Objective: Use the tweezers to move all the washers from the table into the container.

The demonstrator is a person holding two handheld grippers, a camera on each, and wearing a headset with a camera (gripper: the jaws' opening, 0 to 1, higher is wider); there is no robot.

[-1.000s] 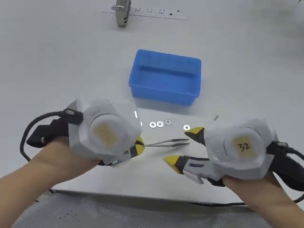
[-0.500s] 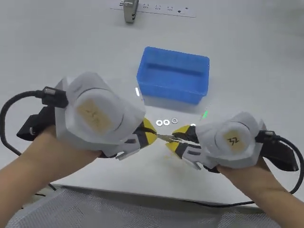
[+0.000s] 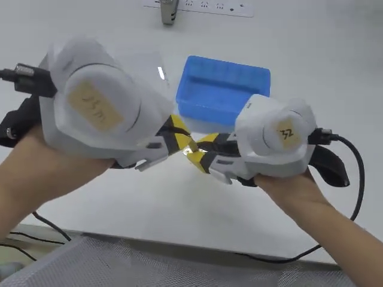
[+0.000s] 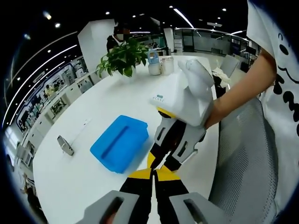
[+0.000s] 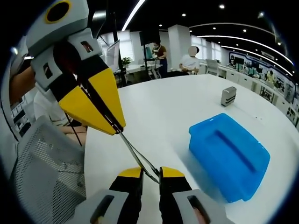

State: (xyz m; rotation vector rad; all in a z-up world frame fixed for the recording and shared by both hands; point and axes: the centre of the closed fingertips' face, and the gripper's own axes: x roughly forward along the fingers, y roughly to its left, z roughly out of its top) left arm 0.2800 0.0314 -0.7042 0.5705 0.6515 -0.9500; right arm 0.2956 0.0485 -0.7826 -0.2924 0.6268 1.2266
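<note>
My left gripper [image 4: 154, 175]: jaws clamped on one end of tweezers [image 5: 135, 154]; my right gripper [image 5: 152, 175]: jaws closed on other end; tweezers held above table [image 3: 311, 48], long axis running gripper to gripper; container [image 3: 224, 89] beyond, ahead-right of right jaws; right judged nearer.

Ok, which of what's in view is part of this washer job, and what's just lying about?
For the job: tweezers, gripped by both the left gripper and the right gripper; blue container.
Lying about: metal block, power strip, potted plant, mesh chair.
</note>
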